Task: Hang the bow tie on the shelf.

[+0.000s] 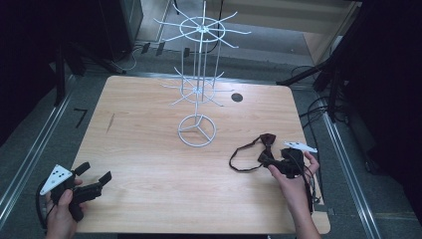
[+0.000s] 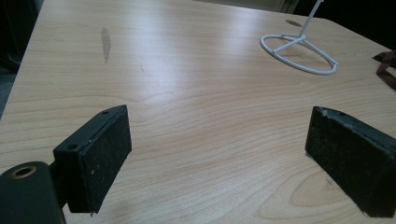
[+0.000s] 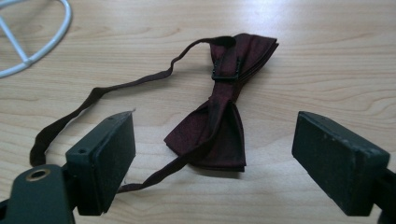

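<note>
Lay flat on the tabletop (image 1: 149, 149), near the wire stand (image 1: 198, 130): bow tie (image 3: 219, 126). Hovered just before it, jaws wide and empty: right gripper (image 3: 215, 158). Rested well apart, jaws wide, empty: left gripper (image 2: 219, 154).

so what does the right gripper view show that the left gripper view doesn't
The right gripper view has the whole dark red bow tie lying flat on the wood, with its black clasp and thin strap looping off to the side; the right gripper is open just short of it. The left gripper view has a long dark mark on bare wood ahead of the open left gripper, and the rack's upright. Both show the wooden table and the white ring base of the wire rack.
</note>
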Tool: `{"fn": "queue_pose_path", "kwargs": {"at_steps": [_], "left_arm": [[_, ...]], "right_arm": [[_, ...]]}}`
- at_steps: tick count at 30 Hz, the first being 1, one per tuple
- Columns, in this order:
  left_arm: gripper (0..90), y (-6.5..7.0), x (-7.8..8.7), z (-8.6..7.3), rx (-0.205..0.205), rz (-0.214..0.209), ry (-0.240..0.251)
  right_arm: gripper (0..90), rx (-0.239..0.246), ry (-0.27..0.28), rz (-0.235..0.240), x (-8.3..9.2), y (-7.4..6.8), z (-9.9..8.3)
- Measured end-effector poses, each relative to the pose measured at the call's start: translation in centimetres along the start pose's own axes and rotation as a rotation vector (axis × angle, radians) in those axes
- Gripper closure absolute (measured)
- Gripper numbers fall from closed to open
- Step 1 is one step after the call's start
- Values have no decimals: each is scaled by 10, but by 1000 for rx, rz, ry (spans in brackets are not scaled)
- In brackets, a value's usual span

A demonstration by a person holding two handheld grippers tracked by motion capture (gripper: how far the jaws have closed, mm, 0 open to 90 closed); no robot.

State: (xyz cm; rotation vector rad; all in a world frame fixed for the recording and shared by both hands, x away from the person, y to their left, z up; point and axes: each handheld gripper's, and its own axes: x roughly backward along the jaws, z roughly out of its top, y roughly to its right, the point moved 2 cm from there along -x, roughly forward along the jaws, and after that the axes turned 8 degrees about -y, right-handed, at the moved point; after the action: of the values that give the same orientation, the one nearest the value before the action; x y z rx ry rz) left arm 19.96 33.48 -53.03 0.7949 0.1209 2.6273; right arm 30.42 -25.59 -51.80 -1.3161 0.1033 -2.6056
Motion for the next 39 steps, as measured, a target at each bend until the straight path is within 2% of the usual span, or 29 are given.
{"fn": "queue_pose_path", "kwargs": {"at_steps": [1, 3, 8, 12, 15, 17, 18, 19, 22, 23, 26, 27, 28, 29, 34, 38, 39], "left_arm": [[76, 0, 0, 0, 1, 0, 1], [76, 0, 0, 0, 1, 0, 0], [76, 0, 0, 0, 1, 0, 3], [76, 0, 0, 0, 4, 0, 7], [76, 0, 0, 0, 5, -1, 6], [76, 0, 0, 0, 5, -1, 6], [76, 0, 0, 0, 5, -1, 6], [76, 0, 0, 0, 5, -2, 6], [76, 0, 0, 0, 5, -1, 7], [76, 0, 0, 0, 5, -1, 7], [76, 0, 0, 0, 5, -2, 6], [76, 0, 0, 0, 5, -2, 6], [76, 0, 0, 0, 4, -3, 5], [76, -1, 0, 0, 5, -5, 5], [76, -1, 0, 0, 9, -7, 7], [76, -1, 0, 0, 10, -6, 8], [76, -1, 0, 0, 10, -6, 8]], "right_arm": [[178, -5, -27, 7, -6, -2, 2], [202, -11, -45, 4, -10, -4, 3], [253, -25, -64, -10, -18, -6, 6], [286, -20, -85, -59, -29, -8, 8], [305, -27, -113, -62, -36, -7, 7], [357, -28, -125, -49, -38, -5, 6], [357, -28, -125, -49, -38, -5, 6], [397, -18, -123, -33, -39, -5, 4], [436, -7, -119, -38, -38, -4, 3], [513, 7, -112, -46, -37, -4, 1], [631, 27, -100, -56, -35, -4, -1], [631, 27, -100, -56, -35, -4, -1], [730, 31, -95, -46, -34, -2, -2], [757, 31, -95, -38, -34, -1, -3], [817, 42, -77, -21, -31, -1, -3], [820, 53, -11, -17, -24, -4, -1], [820, 53, -11, -17, -24, -4, -1]]}}
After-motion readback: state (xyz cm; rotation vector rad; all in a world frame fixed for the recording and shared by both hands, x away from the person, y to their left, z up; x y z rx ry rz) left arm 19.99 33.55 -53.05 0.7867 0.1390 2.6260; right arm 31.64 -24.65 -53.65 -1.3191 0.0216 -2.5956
